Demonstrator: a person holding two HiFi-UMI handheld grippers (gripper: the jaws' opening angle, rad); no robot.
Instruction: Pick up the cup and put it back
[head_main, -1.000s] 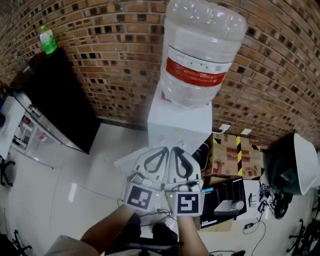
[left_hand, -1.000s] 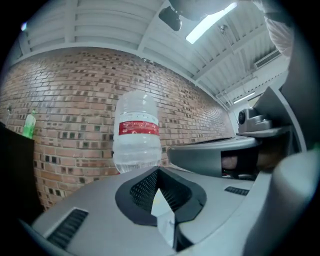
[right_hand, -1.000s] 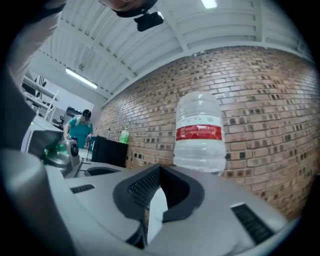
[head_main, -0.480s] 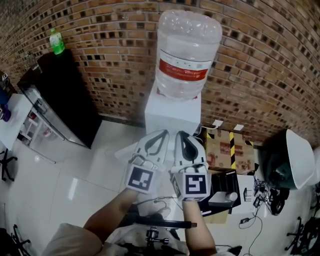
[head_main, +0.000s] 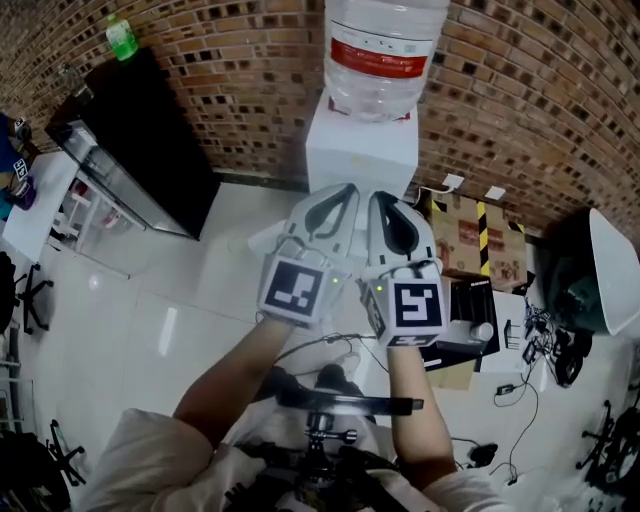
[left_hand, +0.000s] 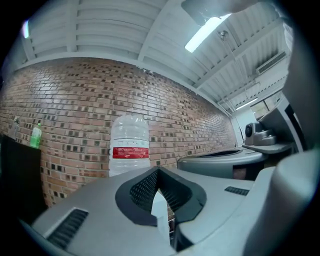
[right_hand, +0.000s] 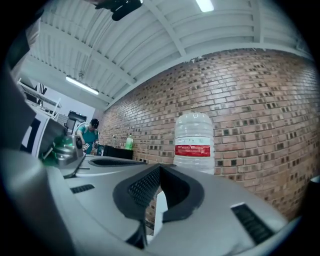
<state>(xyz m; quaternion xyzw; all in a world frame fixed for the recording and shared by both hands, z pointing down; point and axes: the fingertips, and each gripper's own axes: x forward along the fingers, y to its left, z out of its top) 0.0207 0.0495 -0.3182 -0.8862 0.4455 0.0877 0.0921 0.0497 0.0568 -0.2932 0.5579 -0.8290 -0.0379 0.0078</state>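
No cup shows in any view. My left gripper (head_main: 345, 192) and right gripper (head_main: 380, 198) are held side by side, tips toward a white water dispenser (head_main: 360, 155) against the brick wall. A large clear bottle with a red label (head_main: 385, 50) stands on top of it. Both grippers are shut and hold nothing. In the left gripper view the jaws (left_hand: 159, 172) meet in front of the bottle (left_hand: 129, 150). In the right gripper view the shut jaws (right_hand: 160, 169) sit just left of the bottle (right_hand: 194, 142). Both grippers stay well short of the dispenser.
A black cabinet (head_main: 140, 130) with a green bottle (head_main: 121, 38) stands left of the dispenser. A cardboard box (head_main: 470, 245), a dark device (head_main: 465, 320), cables and a round white-and-dark bin (head_main: 590, 290) crowd the floor at right. A person in teal (right_hand: 90, 135) stands far off.
The head view has tilted down: dispenser and bottle slid toward the top of the frame, and the grippers sit higher and larger. Both stayed shut, side by side.
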